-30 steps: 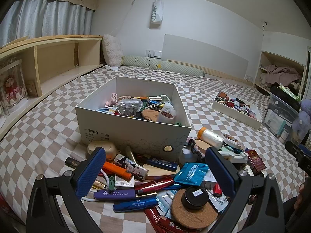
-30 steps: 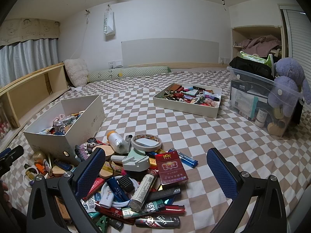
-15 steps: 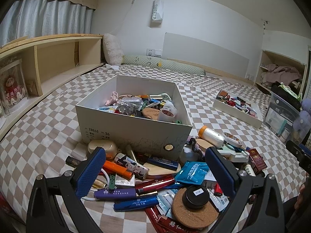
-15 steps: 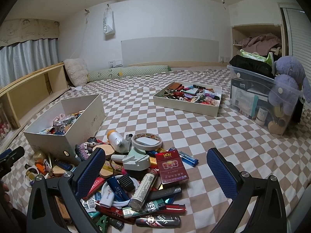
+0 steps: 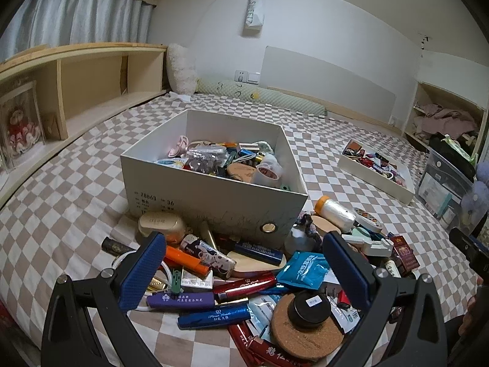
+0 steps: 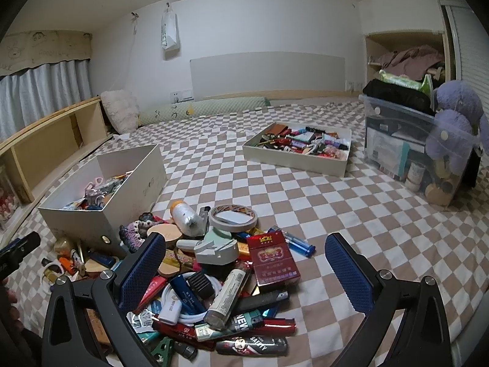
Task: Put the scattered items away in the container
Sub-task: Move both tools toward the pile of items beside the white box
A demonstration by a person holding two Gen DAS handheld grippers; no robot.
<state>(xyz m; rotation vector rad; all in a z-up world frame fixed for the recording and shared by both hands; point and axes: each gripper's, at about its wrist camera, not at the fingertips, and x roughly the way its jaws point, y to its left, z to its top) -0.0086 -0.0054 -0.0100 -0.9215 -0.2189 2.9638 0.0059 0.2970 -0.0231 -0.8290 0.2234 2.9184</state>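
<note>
Both grippers hover spread and empty over the clutter on a checkered bed.

The left gripper (image 5: 244, 272) frames the scattered items (image 5: 232, 278) at lower centre; the white box (image 5: 211, 198) sits mid-frame just behind them. The right gripper (image 6: 244, 272) frames a red cigarette pack (image 6: 273, 258).

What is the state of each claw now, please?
Left claw: open, holding nothing, above the pile.
Right claw: open, holding nothing, above the pile.
</note>
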